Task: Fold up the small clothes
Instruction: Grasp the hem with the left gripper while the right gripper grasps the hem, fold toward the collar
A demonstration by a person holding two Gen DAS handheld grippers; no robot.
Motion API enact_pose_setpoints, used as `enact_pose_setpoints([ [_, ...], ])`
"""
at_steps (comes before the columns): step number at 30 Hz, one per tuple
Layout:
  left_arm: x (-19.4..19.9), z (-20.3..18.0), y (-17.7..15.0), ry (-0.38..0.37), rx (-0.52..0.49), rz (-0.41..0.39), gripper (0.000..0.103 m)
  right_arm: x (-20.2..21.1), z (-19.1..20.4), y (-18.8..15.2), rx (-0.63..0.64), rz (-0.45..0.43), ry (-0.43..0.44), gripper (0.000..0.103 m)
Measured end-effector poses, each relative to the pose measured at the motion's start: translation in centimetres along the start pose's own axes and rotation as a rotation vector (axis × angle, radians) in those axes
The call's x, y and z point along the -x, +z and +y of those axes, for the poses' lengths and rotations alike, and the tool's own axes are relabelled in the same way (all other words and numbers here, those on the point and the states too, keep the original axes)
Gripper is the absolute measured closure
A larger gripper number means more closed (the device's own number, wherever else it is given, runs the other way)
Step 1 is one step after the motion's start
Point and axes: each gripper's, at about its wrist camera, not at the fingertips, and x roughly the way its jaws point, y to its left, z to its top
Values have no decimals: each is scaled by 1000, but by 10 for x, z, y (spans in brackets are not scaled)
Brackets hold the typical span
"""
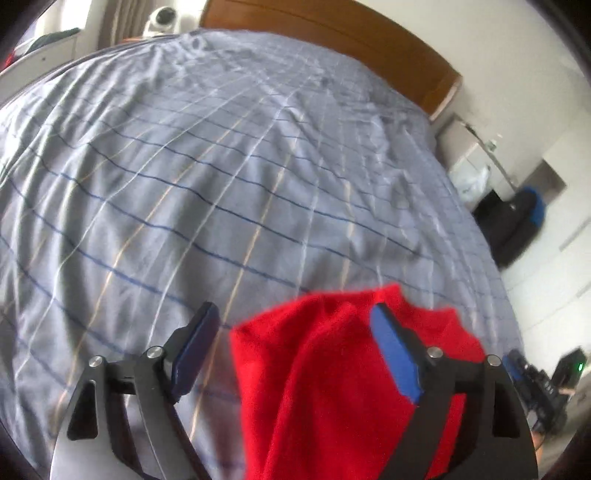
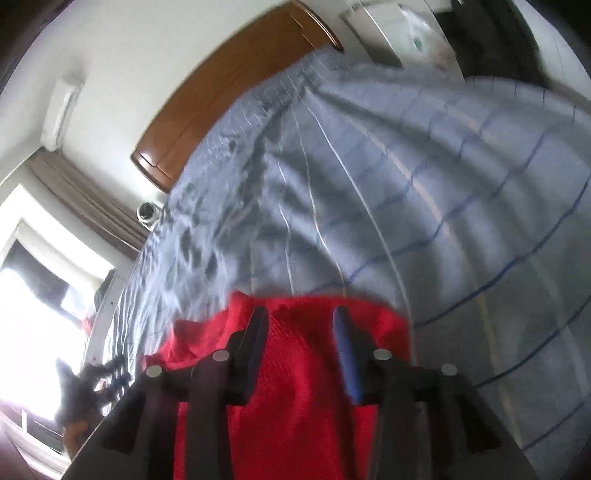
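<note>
Your jaws on the left gripper (image 1: 295,325) stand wide apart, released; the red garment (image 1: 332,369) lies between and under them, pressed by neither pad. Your right gripper (image 2: 301,325) has its jaws partly apart with the same red cloth (image 2: 295,387) bunched between them (whether the pads actually pinch it, you cannot tell from this blurred view).

That garment sits on the near part of the checked grey-blue bedcover (image 1: 221,166), crumpled rather than flat. Beyond the garment the cover runs up to a wooden headboard (image 1: 332,26), which both views show.

Only your left view shows a black and blue bag (image 1: 517,218) on the floor to the right of the garment, off the bed. Only your right view shows the bright window (image 2: 33,295), the brown curtain (image 2: 88,199) and the wall air conditioner (image 2: 59,114), all left of the garment. A white round device (image 1: 162,20) stands beside the headboard in both.
</note>
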Motion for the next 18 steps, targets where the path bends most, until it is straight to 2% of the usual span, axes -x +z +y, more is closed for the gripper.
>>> enact_pose_setpoints([
  [2, 11, -8, -18, -46, -72, 9, 16, 15, 25, -7, 127, 28, 53, 66],
  [3, 11, -15, -29, -56, -113, 21, 10, 19, 33, -13, 165, 46, 75, 66],
  [5, 3, -22, -54, -41, -187, 67, 5, 24, 51, -34, 249, 120, 160, 59],
  [6, -8, -22, -66, -1, -216, 114, 5, 23, 56, -49, 279, 176, 196, 52],
  [7, -17, -19, -72, 40, -225, 151, 6, 20, 55, -62, 298, 210, 190, 47],
  [8, -23, -14, -82, 98, -217, 186, 11, 17, 52, -71, 310, 230, 160, 47],
  [10, -5, -7, -91, 101, -180, 145, 13, 7, 31, -88, 306, 275, -6, 50],
  [11, 16, -6, -97, 103, -158, 108, 13, 14, 21, -92, 276, 264, -48, 55],
  [12, 28, -5, -101, 95, -151, 92, 11, 24, 19, -93, 261, 242, -52, 58],
  [13, 44, -6, -109, 79, -147, 73, 9, 47, 23, -97, 270, 186, -69, 55],
  [14, 60, -5, -120, 68, -152, 56, 6, 62, 27, -100, 294, 153, -71, 52],
  [16, 85, -5, -147, 84, -190, 32, 6, 97, 41, -119, 372, 94, -57, 33],
  [18, 94, -4, -176, 112, -233, 21, 5, 121, 49, -148, 431, 68, -75, 30],
])
